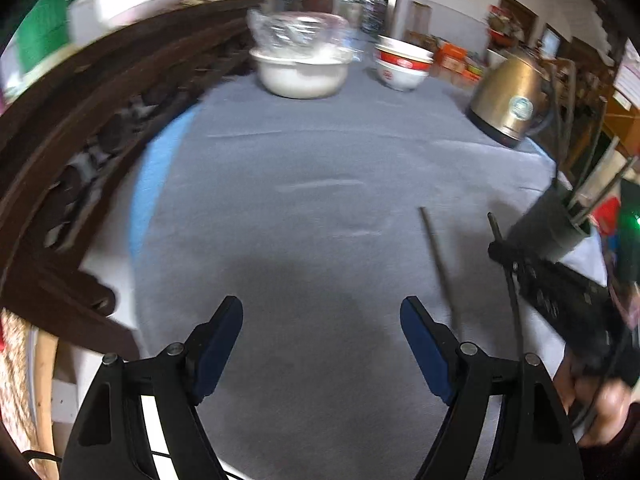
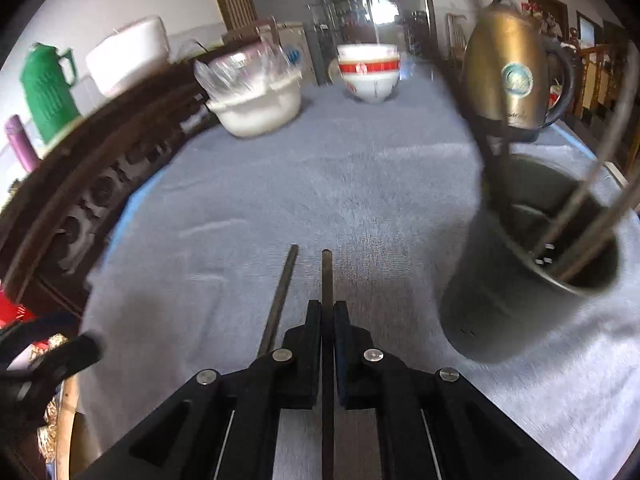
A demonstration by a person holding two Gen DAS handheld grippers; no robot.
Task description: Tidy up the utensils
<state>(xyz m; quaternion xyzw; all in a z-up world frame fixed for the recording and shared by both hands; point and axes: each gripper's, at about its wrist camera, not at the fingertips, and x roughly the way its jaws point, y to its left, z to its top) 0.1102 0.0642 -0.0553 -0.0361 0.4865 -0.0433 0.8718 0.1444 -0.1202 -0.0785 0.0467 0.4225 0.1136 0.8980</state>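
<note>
While the right gripper [image 2: 327,316] is clamped on one dark chopstick [image 2: 326,280], its mate [image 2: 280,296] lies on the grey cloth [image 2: 320,168] just left of it. Left gripper [image 1: 322,334] hangs spread wide, holding nothing. Utensil holder [image 2: 532,256] stands right, near the kettle [image 2: 512,80].

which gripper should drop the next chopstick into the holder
Right. The right gripper is shut on a chopstick, with the utensil holder just to its right. The left gripper is open and empty.

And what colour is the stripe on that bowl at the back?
Red, on a white bowl; the right wrist view shows it best.
</note>
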